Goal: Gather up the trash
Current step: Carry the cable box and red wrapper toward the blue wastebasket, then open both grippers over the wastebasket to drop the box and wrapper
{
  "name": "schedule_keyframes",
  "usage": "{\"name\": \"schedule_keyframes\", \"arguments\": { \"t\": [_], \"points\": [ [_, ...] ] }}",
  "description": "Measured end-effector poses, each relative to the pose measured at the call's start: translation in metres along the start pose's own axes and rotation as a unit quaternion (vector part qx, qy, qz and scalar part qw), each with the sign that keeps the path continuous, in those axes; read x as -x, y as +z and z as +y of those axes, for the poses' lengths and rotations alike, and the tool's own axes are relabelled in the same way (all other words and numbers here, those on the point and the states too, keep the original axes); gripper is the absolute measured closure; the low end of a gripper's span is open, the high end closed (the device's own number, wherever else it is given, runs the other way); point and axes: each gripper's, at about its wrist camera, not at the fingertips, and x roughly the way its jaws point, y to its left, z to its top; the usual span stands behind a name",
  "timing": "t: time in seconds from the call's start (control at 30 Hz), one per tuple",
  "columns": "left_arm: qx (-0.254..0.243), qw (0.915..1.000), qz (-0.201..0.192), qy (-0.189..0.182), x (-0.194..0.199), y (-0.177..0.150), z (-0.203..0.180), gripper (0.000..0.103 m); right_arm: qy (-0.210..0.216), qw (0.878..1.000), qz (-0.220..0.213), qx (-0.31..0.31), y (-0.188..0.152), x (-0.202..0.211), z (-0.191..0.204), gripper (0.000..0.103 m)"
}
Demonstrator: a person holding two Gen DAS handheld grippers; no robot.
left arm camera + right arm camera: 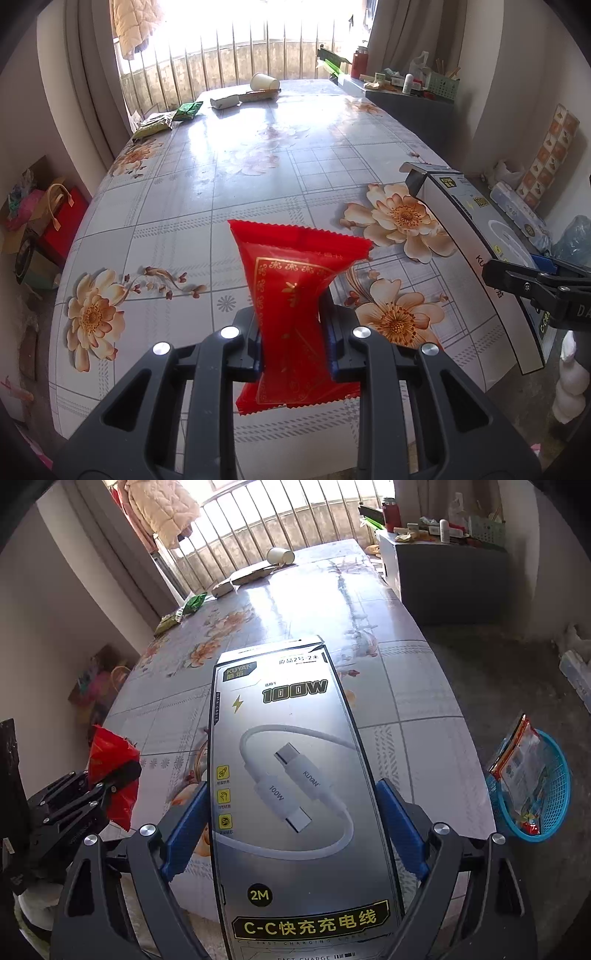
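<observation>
Your left tongs (295, 332) are clamped nearly closed on a red snack wrapper (295, 280), pinching it at the middle so it sticks up above the floral worktop (207, 177). Your right tongs (295, 823) are spread wide with a long cable box (291, 775) between the blue pads (184, 823), both pads against its side edges, so they look gripped on it. The box hangs over the worktop's near edge. A blue basket (554, 797) sits on the floor just right of the worktop, with a packet already in it. At the far end by the window there's a tipped paper cup (264, 82), a white carton (223, 101) and two green packets (188, 110).
</observation>
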Motion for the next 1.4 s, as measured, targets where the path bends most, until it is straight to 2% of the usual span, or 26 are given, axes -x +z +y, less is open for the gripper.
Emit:
{"name": "schedule_keyframes", "arguments": {
  "t": [0.2, 0.37, 0.57, 0.63, 0.73, 0.83, 0.9, 0.97, 1.03, 1.13, 1.2, 1.33, 1.4],
  "points": [
    [-0.002, 1.0000, -0.008, -0.003, 0.007, 0.002, -0.005, 0.080, 0.003, 1.000, -0.014, -0.010, 0.000, 0.012, -0.005, 0.017],
    [-0.002, 0.9996, -0.023, -0.015, 0.024, 0.005, -0.008, 0.080, 0.036, 0.999, -0.022, -0.028, -0.001, 0.021, -0.006, 0.017],
    [-0.016, 0.9963, -0.035, -0.077, 0.040, 0.024, -0.029, 0.080, 0.061, 0.994, -0.072, -0.063, -0.005, 0.053, -0.023, 0.017],
    [-0.031, 0.9940, -0.038, -0.098, 0.042, 0.036, -0.046, 0.080, 0.058, 0.989, -0.098, -0.097, -0.010, 0.070, -0.047, 0.017],
    [-0.053, 0.9880, -0.037, -0.141, 0.043, 0.053, -0.082, 0.080, 0.038, 0.975, -0.143, -0.169, -0.024, 0.101, -0.100, 0.017],
    [-0.077, 0.9777, -0.024, -0.194, 0.036, 0.068, -0.128, 0.079, -0.001, 0.953, -0.174, -0.248, -0.049, 0.130, -0.165, 0.017],
    [-0.088, 0.9685, -0.005, -0.233, 0.025, 0.076, -0.162, 0.079, -0.031, 0.936, -0.180, -0.300, -0.072, 0.142, -0.204, 0.017],
    [-0.103, 0.9619, 0.016, -0.253, 0.010, 0.082, -0.197, 0.079, -0.053, 0.921, -0.176, -0.342, -0.096, 0.145, -0.238, 0.017],
    [-0.115, 0.9535, 0.047, -0.274, -0.009, 0.085, -0.233, 0.079, -0.064, 0.908, -0.167, -0.379, -0.118, 0.142, -0.266, 0.017],
    [-0.133, 0.9341, 0.107, -0.313, -0.045, 0.087, -0.292, 0.079, -0.065, 0.890, -0.155, -0.423, -0.138, 0.123, -0.299, 0.017],
    [-0.148, 0.9219, 0.147, -0.327, -0.074, 0.086, -0.331, 0.079, -0.063, 0.882, -0.152, -0.440, -0.140, 0.109, -0.318, 0.017],
    [-0.170, 0.9095, 0.203, -0.320, -0.130, 0.082, -0.399, 0.079, -0.057, 0.871, -0.145, -0.467, -0.134, 0.081, -0.358, 0.017],
    [-0.181, 0.8995, 0.225, -0.328, -0.154, 0.082, -0.427, 0.079, -0.056, 0.865, -0.141, -0.478, -0.124, 0.066, -0.380, 0.017]
  ]
}}
